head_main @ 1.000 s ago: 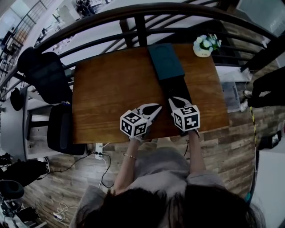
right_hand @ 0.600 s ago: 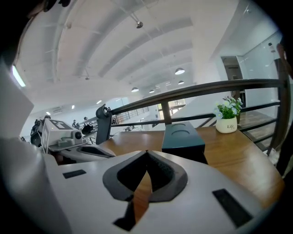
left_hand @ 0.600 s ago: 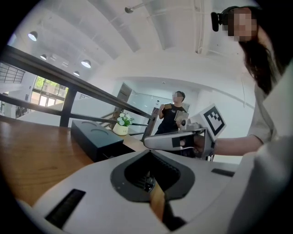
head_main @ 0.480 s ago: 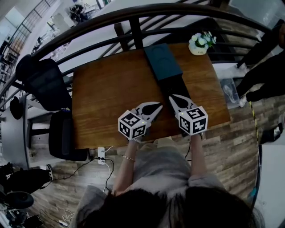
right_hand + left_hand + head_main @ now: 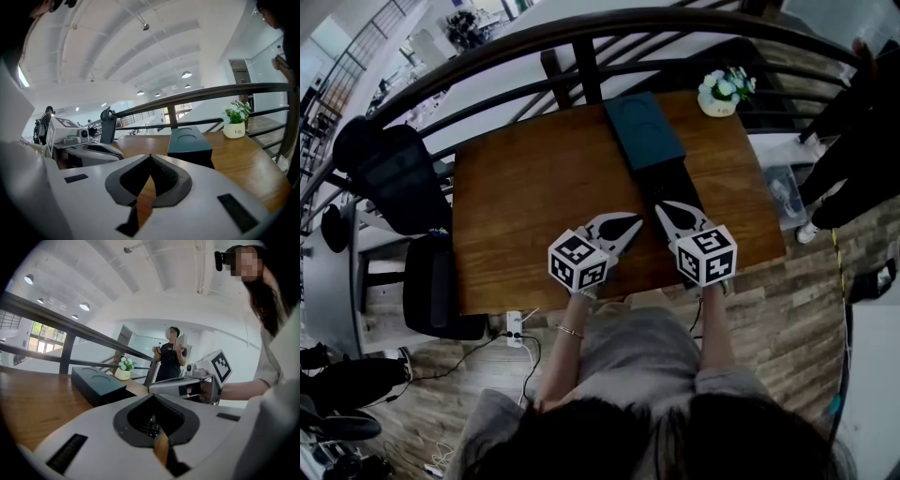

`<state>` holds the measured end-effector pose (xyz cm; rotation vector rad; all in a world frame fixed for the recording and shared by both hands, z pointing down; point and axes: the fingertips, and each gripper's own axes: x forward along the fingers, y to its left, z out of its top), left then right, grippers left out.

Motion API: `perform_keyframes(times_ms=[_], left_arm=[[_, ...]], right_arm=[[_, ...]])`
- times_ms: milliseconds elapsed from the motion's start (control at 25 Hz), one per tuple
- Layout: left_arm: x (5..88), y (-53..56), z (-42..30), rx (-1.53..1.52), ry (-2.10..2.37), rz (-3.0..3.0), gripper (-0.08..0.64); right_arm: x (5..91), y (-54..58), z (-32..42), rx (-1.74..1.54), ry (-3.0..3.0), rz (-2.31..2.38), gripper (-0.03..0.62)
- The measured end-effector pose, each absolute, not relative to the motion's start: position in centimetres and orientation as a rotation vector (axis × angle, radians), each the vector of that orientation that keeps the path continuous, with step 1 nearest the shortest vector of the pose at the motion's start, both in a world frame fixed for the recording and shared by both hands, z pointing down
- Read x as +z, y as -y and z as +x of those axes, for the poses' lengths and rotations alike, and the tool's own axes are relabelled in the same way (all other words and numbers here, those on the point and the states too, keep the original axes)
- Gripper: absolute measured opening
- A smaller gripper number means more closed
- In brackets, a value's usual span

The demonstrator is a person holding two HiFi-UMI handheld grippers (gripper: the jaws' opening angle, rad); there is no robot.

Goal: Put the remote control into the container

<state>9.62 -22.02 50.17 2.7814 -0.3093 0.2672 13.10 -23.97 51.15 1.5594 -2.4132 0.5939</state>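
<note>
The right gripper point(image 5: 661, 206) has just finished closing, with nothing between its jaws, near the container point(image 5: 643, 129). The left gripper point(image 5: 634, 224) is likewise closed and empty. No view shows the remote, so pickup has not begun.

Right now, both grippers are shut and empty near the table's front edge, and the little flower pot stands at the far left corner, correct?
Not quite. The flower pot stands at the far right corner of the table, as the head view shows. The rest holds: the left gripper and the right gripper are shut and empty near the front edge.
</note>
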Motion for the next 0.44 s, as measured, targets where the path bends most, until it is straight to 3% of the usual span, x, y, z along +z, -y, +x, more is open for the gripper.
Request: perform_keyframes(times_ms=[440], left_arm=[[50.84, 21.58, 9.84, 0.294, 0.28, 2.765, 0.003]], right_arm=[[51.67, 23.68, 12.99, 0.595, 2.421, 1.529, 0.029]])
